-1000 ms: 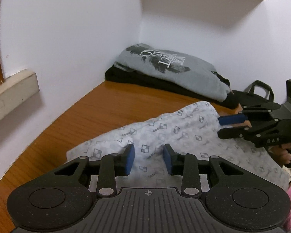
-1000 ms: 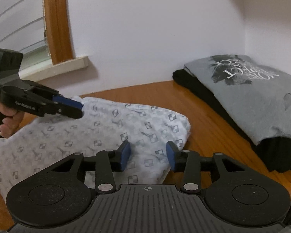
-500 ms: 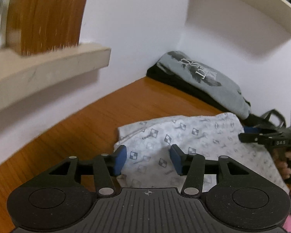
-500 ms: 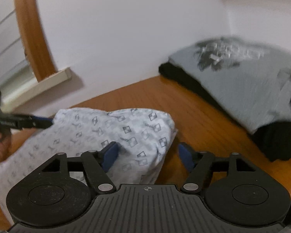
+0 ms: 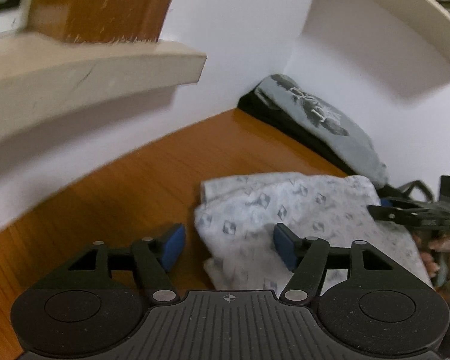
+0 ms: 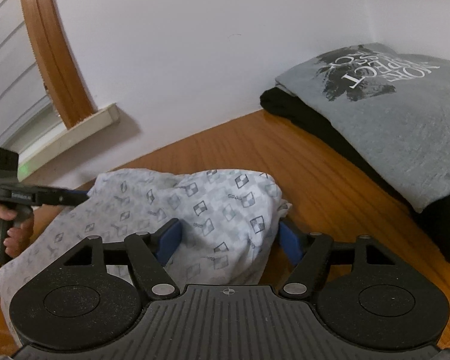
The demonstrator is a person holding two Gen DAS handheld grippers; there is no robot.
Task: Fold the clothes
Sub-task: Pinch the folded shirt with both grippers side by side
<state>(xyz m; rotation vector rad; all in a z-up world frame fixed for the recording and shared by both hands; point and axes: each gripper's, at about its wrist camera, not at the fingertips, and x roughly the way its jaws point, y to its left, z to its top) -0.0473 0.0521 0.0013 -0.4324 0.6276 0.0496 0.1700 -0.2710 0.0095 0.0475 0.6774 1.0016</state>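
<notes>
A white wall met a second white wall in a corner above an orange-brown wooden table point(image 5: 141, 186) in the left wrist view, with a cream window sill point(image 5: 84, 75) jutting out at upper left and a pale shelf point(image 5: 405, 30) curving overhead at right. In the corner lay a folded grey printed shirt point(image 5: 324, 120) on top of a black garment point(image 5: 285, 120). A white patterned garment point(image 5: 285, 207) lay bunched on the table, well apart from that stack. The left gripper point(image 5: 229, 247) had its 2 blue-padded fingers spread wide, straddling the near left edge of the patterned cloth without pinching it. At far right the right gripper point(image 5: 405, 213) reached in against the cloth's far side, the person's hand point(image 5: 438, 255) on its handle; its finger spacing could not be told from here.

In the right wrist view, the same wall and table point(image 6: 315, 174) showed, with a wooden window frame point(image 6: 54, 51) and sill point(image 6: 72, 132) at left. The grey shirt point(image 6: 399, 114) sat on the black garment point(image 6: 300, 111) at right. The patterned garment point(image 6: 207, 204) mounded just ahead, and the right gripper point(image 6: 229, 241) held its fingers wide apart on either side of the cloth's bulging end, not clamped. At left the left gripper point(image 6: 45, 196) lay at the cloth's far edge, gripped by a hand point(image 6: 9, 228).
</notes>
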